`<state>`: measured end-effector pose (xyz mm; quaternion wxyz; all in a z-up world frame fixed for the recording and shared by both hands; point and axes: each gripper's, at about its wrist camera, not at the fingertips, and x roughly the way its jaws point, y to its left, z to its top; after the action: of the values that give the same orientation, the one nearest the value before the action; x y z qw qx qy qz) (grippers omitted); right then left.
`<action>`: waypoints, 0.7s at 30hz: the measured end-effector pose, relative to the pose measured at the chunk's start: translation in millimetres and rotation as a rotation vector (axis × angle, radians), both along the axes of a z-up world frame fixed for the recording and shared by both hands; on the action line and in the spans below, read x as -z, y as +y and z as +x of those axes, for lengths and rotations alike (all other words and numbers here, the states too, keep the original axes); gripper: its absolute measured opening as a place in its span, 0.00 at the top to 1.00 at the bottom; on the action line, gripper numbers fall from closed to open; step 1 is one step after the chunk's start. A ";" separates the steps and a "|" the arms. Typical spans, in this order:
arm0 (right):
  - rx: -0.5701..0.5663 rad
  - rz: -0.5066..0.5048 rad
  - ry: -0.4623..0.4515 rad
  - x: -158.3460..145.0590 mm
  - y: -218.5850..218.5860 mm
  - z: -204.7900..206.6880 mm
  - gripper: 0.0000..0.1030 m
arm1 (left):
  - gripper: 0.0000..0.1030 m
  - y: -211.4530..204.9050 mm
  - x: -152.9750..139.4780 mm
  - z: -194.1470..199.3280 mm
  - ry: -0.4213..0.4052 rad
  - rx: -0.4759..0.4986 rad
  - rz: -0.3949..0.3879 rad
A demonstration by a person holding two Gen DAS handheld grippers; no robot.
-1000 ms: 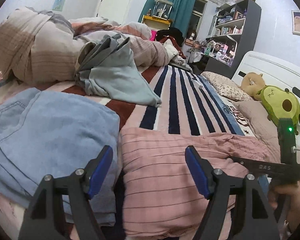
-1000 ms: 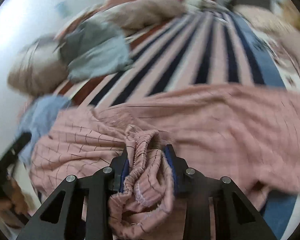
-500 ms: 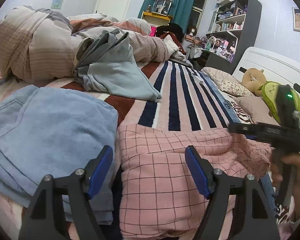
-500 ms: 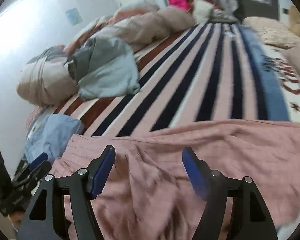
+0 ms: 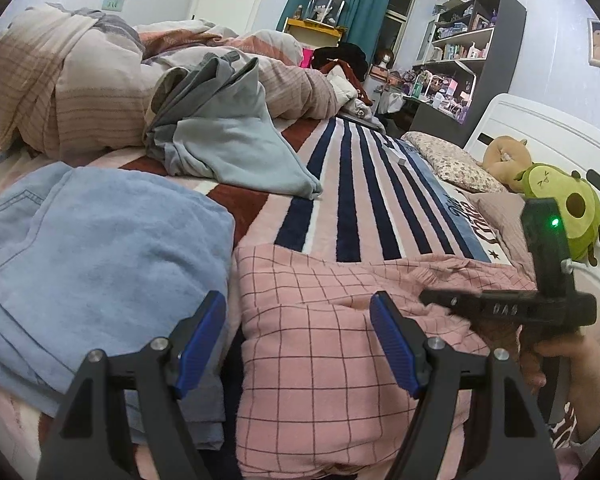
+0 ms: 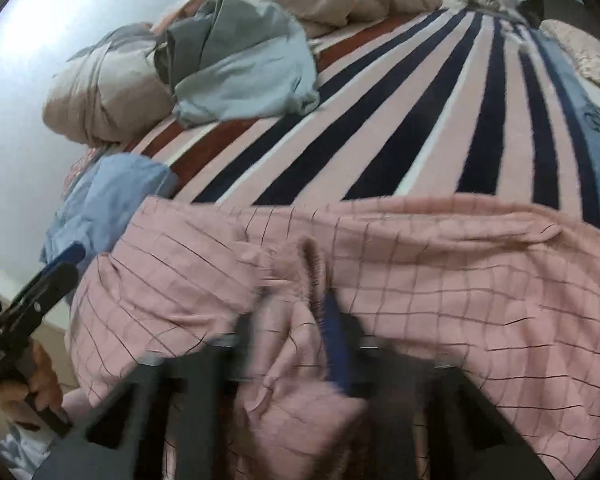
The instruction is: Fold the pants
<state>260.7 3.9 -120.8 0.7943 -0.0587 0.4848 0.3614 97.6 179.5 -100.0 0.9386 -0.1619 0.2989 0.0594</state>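
Observation:
Pink checked pants lie across the near edge of the striped bed, also in the right wrist view. My left gripper is open and empty, its blue pads hovering over the pants' left end. My right gripper is blurred by motion and closed on a bunched fold of the pink pants near the middle. The right gripper also shows at the right of the left wrist view, low over the pants.
Folded light blue jeans lie left of the pants. A grey-blue garment and a bundled beige duvet lie farther back. Pillows and an avocado plush sit at the headboard on the right. The striped blanket stretches behind.
The right gripper let go of the pants half a second ago, then came down and closed on a fold of them again. The left gripper stayed open and almost still.

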 end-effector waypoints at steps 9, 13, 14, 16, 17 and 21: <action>0.118 0.091 -0.120 -21.7 -23.2 3.3 0.92 | 0.31 0.9 2.1 2.5 0.013 -0.008 0.001; 0.105 0.023 -0.105 -7.5 -17.9 12.8 0.80 | 0.31 -1.9 3.9 4.0 0.027 0.002 0.010; 0.116 0.032 -0.088 -9.0 -22.9 12.9 0.73 | 0.31 -2.2 3.8 3.9 0.028 0.003 0.011; 0.154 0.090 -0.086 -21.9 -36.9 9.8 0.55 | 0.31 -2.5 3.5 3.7 0.025 0.007 0.012; 0.159 0.119 -0.109 -30.2 -47.2 3.6 0.39 | 0.31 -3.3 3.2 3.7 0.024 0.014 0.010; 0.126 0.128 -0.096 -37.1 -65.0 -20.9 0.35 | 0.31 -10.6 3.8 7.0 0.025 0.059 0.009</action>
<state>239.8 -61.1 -83.7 0.8399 0.0057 0.4249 0.3377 104.6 168.9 -103.8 0.9368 -0.1478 0.3151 0.0350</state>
